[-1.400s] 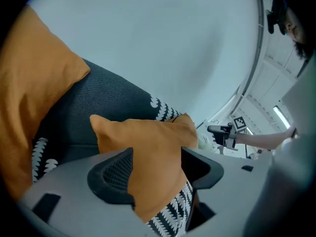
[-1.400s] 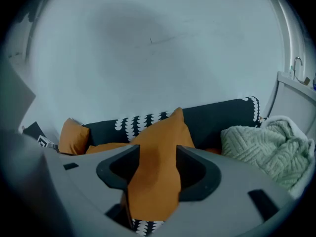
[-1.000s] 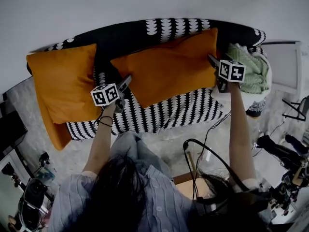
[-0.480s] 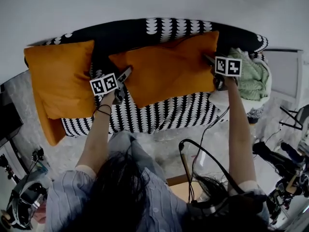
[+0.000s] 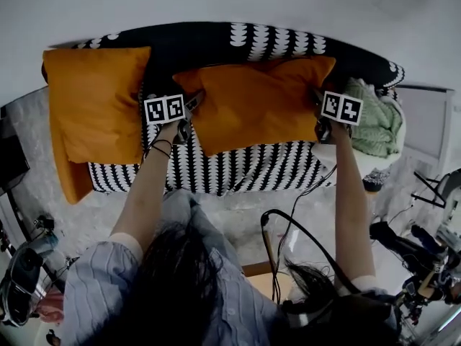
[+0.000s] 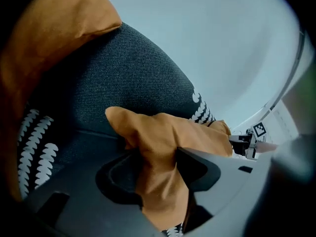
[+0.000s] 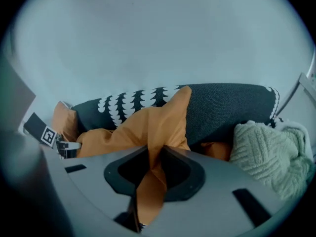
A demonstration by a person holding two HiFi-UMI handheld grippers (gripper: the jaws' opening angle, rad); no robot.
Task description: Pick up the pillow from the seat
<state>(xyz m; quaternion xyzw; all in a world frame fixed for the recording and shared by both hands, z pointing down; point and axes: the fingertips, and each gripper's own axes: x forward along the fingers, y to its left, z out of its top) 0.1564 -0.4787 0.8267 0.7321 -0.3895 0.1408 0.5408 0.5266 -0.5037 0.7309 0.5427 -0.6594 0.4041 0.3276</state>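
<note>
Scene: black-and-white patterned sofa (image 5: 245, 170) against a pale wall, seen from above the person's head.
Pillow: orange pillow (image 5: 256, 107) lying across the middle of the seat, propped on the backrest, long side running left to right. Not yet lifted, by the look of it.
Left gripper (image 6: 157, 174): at the pillow's left corner, jaws closing, a thick fold of orange fabric bunched between them and already squeezed.
Right gripper (image 7: 150, 177): at the pillow's right corner, jaws closing to a narrow gap, a thin twist of cover pinched tight.
Nearby: second orange pillow (image 5: 97, 107) at the sofa's left end, just beside the left gripper; green knitted throw (image 5: 374, 121) at the right end, just beside the right gripper.
Step in hand: securing both corners ahead of the lift.
Doing it well: finish both squeezes before raising anything. Take in some filling as well as cover at the right corner, with seemingly only thin cloth caught there. Lift both ends together and level, up and toward the body, to keep the middle from sagging and either side from slipping.
Risks: cover sliding out of the thinner right pinch — likely the weaker hold of the two; throw or neighbouring pillow snagged and dragged along.
</note>
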